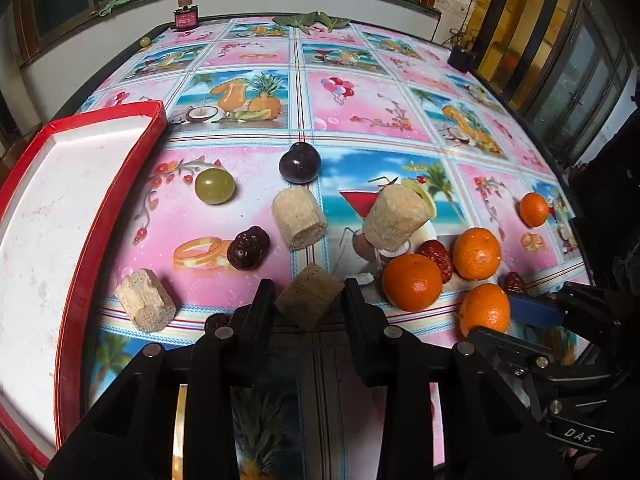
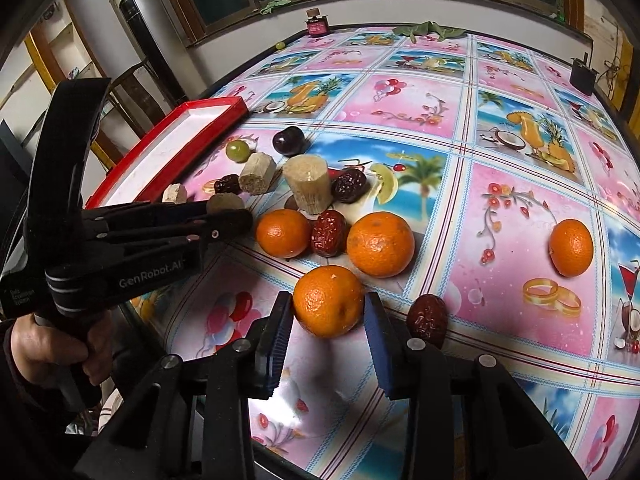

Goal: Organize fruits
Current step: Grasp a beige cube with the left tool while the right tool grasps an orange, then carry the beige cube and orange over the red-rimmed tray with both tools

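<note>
Looking along my left gripper (image 1: 308,300), I see its two black fingers set on either side of a tan sugarcane piece (image 1: 309,294); both seem to touch it, so I judge it pinched, probably ready to lift. My landmark, the red-rimmed white tray (image 1: 156,110), lies empty to the left of that piece, likely where sorted fruit goes. Between tray and piece lie another cane piece (image 1: 146,305), a dark date (image 1: 249,248) and a green grape (image 1: 215,185). Beyond, farther from the tray, sit a dark plum (image 1: 300,162) and a cluster of oranges (image 1: 412,282).

Switching to my right gripper (image 2: 328,322), I see its blue pads (image 2: 376,316) spread around the nearest orange (image 2: 329,301); the left pad touches the peel, the right stands just clear, so nothing is gripped yet. This orange rests on the patterned tablecloth (image 2: 520,208), well apart from the tray (image 2: 132,178), which lies far left behind my other gripper.
</note>
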The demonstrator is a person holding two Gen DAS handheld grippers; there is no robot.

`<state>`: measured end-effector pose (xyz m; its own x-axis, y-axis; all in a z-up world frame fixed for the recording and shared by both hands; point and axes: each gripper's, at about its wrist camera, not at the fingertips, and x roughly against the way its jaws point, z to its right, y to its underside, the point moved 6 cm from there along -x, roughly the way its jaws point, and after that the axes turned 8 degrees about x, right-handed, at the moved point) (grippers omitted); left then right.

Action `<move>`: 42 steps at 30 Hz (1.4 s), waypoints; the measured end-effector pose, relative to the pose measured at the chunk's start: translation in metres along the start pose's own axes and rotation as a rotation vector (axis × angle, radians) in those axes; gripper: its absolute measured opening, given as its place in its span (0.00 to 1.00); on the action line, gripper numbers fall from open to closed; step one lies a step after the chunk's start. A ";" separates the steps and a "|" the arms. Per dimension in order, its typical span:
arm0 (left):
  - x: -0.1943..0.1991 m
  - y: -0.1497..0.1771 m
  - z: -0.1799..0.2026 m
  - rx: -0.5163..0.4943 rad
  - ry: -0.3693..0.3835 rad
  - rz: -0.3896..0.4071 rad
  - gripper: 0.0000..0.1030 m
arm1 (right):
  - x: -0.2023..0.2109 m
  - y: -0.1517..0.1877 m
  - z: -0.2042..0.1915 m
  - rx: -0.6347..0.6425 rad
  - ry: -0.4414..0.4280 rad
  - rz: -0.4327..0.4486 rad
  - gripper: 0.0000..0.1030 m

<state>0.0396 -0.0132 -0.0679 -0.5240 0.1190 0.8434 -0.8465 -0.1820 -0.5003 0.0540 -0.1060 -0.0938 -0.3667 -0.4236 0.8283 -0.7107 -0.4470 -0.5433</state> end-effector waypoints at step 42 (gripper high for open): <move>0.096 -0.024 -0.135 0.246 -0.102 0.175 0.31 | 0.003 -0.111 -0.130 0.280 -0.165 0.116 0.35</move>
<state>-0.0031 0.1344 -0.0009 -0.6370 -0.0313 0.7702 -0.6895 -0.4235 -0.5875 0.0534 0.0450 -0.0126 -0.3176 -0.5959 0.7376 -0.4693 -0.5771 -0.6683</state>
